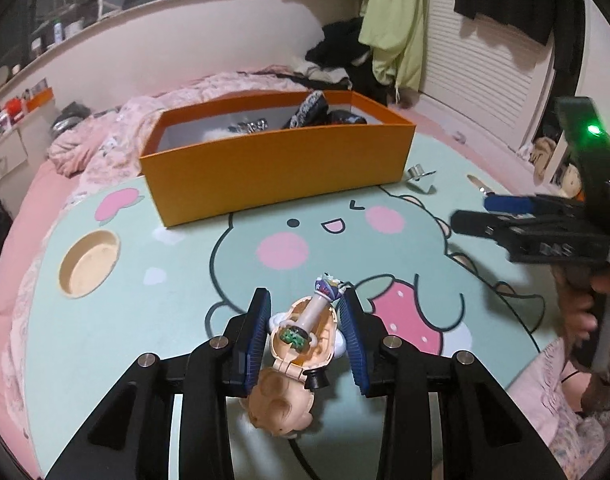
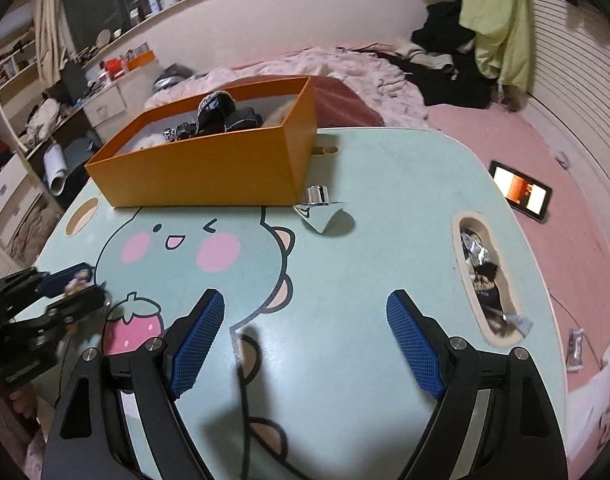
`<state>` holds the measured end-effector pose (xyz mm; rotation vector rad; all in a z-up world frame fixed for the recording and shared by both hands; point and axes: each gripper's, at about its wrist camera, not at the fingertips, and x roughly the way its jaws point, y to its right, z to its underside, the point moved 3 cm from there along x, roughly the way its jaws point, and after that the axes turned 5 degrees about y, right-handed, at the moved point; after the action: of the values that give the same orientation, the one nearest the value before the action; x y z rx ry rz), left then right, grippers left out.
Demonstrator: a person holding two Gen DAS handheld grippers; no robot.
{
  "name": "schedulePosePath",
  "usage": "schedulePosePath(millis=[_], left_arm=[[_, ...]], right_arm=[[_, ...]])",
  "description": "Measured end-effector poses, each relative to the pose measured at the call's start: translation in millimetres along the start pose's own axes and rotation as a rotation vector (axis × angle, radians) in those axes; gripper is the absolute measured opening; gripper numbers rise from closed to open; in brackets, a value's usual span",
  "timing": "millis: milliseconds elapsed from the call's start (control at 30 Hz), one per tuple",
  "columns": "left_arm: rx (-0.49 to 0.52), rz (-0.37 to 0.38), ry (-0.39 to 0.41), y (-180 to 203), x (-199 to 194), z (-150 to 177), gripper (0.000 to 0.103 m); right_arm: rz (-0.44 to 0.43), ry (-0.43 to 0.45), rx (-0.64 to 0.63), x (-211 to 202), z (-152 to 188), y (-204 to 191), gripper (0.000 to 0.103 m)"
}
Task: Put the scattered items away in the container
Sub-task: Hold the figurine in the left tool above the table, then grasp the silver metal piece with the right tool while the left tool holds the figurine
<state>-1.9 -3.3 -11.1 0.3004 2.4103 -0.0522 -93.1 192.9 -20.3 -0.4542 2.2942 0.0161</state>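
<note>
Left wrist view: left gripper [image 1: 305, 320] clamps a toy figure [image 1: 301, 336]; right gripper [image 2: 305, 340] gapes empty

Your box [image 2: 209, 168] sits far-left on the table [image 2: 385, 184], metal piece [image 2: 319, 196] just beside its right corner. Toy [image 1: 301, 336] lies between your left gripper [image 1: 305, 312] fingers, near edge.

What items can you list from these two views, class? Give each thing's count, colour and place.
Box: one, orange, far side of table, dark items inside.
Table: one, mint green with cartoon print, on the bed.
Toy figure: one, beige, between the left tongs' pads.
Metal clip: one, silver, beside the box's near corner.
Phone: one, black, screen lit, on pink bedding.
Wrappers: several, silver and black, in the table's side slot.
Left tongs: blue pads, closing around the toy.
Right tongs: blue pads, open, nothing held.
</note>
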Motion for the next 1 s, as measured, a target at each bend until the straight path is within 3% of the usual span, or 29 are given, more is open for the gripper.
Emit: schedulePosePath(millis=[467, 500, 567, 633, 733, 800, 1000], left_arm=[[-0.003, 0.010, 0.004, 3.2, -3.3, 0.6, 0.030], [-0.008, 0.010, 0.009, 2.9, -3.7, 0.2, 0.030], [-0.013, 0.015, 0.016, 2.9, -4.2, -1.0, 0.030], [-0.018, 0.021, 0.011, 2.0, -2.5, -2.1, 0.030], [-0.019, 0.023, 0.002, 0.0, 0.0, -5.3, 0.030], [-0.028, 0.031, 0.003, -2.7, -0.7, -9.1, 0.030], [-0.048, 0.055, 0.025, -8.5, -3.0, -26.9, 0.030]], right_arm=[[0.142, -0.024, -0.200, 48.4, -47.3, 2.5, 0.083], [0.140, -0.031, -0.210, 51.9, -45.9, 1.0, 0.081], [0.121, -0.048, -0.228, 56.8, -40.3, -2.5, 0.061], [0.088, -0.034, -0.241, 54.5, -35.5, -6.6, 0.035], [0.057, -0.026, -0.252, 49.7, -31.1, -11.6, 0.034], [0.031, -0.018, -0.245, 44.5, -28.0, -14.1, 0.027], [-0.055, 0.018, -0.236, 17.6, -11.3, -26.9, 0.027]])
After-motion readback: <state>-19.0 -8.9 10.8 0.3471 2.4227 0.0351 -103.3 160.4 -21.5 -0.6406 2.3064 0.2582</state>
